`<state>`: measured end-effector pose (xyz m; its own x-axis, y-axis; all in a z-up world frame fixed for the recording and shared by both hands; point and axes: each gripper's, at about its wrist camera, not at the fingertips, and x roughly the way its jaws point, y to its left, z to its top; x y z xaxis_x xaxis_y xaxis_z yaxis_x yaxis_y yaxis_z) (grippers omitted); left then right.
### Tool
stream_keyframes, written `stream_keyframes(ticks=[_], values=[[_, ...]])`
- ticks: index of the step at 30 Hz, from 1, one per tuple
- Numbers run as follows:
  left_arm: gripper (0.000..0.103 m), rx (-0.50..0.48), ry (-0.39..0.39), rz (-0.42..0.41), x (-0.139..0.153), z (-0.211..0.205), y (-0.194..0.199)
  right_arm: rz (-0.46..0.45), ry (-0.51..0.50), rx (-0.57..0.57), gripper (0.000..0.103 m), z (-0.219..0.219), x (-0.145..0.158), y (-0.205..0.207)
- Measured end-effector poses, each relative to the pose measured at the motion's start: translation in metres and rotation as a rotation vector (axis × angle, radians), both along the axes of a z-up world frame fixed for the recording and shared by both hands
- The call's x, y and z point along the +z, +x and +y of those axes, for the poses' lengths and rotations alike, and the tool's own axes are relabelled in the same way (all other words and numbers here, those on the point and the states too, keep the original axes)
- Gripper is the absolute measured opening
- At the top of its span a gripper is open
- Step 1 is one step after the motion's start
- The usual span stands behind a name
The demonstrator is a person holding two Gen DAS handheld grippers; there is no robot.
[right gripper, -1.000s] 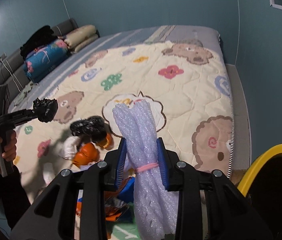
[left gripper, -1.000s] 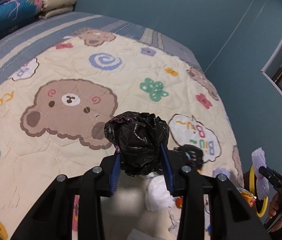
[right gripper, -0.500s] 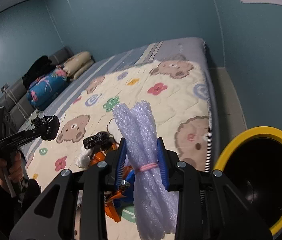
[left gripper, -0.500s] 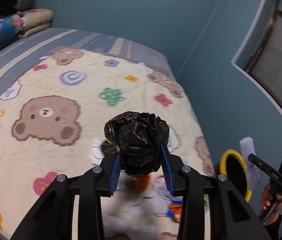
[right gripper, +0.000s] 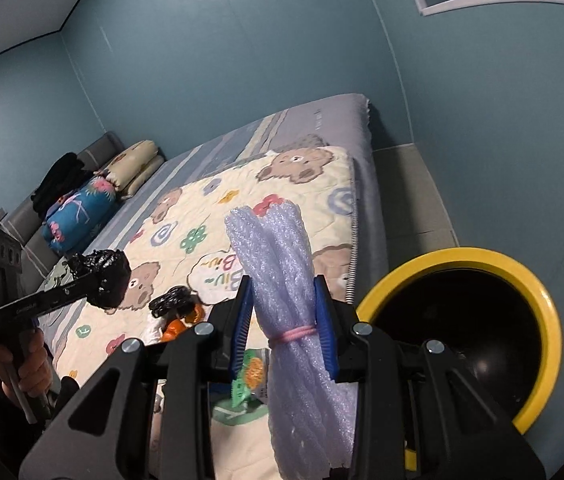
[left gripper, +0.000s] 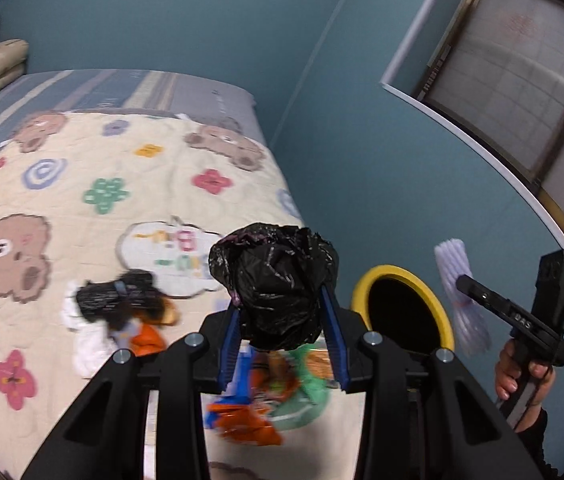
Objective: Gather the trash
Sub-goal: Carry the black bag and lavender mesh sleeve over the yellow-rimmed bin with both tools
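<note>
My left gripper (left gripper: 280,316) is shut on a crumpled black plastic bag (left gripper: 278,280) and holds it above the bed's right edge, left of the yellow-rimmed bin (left gripper: 406,312). My right gripper (right gripper: 284,312) is shut on a bundle of lilac foam netting (right gripper: 282,280) tied with a pink band, just left of the bin's yellow rim (right gripper: 538,304). Each gripper shows in the other's view: the left one with its bag (right gripper: 108,276), the right one with its bundle (left gripper: 464,300). More trash lies on the quilt: another black bag (left gripper: 118,294), white tissue (left gripper: 90,344), orange wrappers (left gripper: 242,420).
The bed has a cream bear-print quilt (left gripper: 82,184) and pillows at its head (right gripper: 122,172). A blue wall and a window (left gripper: 522,80) stand close on the right. The bin stands on the floor strip (right gripper: 406,200) between bed and wall.
Both grippers have swung to the right, away from the bed's middle and closer to the yellow bin. Each still holds its item.
</note>
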<state>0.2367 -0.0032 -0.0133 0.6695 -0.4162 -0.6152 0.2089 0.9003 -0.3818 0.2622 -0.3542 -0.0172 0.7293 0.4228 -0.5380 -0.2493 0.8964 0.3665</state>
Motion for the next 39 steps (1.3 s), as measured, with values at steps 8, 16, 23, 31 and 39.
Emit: stream_keyframes(ticks=[8,16,23,31,39], values=[[0.035,-0.095,-0.026,0.022,-0.008,-0.062,0.020,-0.014,0.002,-0.075,0.029,-0.043,0.006,-0.003],[0.035,-0.173,-0.035,0.045,-0.020,-0.124,0.039,0.004,0.021,-0.158,0.029,-0.082,-0.004,0.004],[0.035,-0.231,-0.037,0.082,-0.040,-0.175,0.057,0.034,0.038,-0.193,0.030,-0.109,-0.025,0.015],[0.035,-0.282,-0.027,0.119,-0.063,-0.220,0.076,0.067,0.047,-0.220,0.030,-0.123,-0.049,0.037],[0.035,-0.313,-0.001,0.130,-0.081,-0.247,0.084,0.088,0.063,-0.254,0.032,-0.134,-0.069,0.050]])
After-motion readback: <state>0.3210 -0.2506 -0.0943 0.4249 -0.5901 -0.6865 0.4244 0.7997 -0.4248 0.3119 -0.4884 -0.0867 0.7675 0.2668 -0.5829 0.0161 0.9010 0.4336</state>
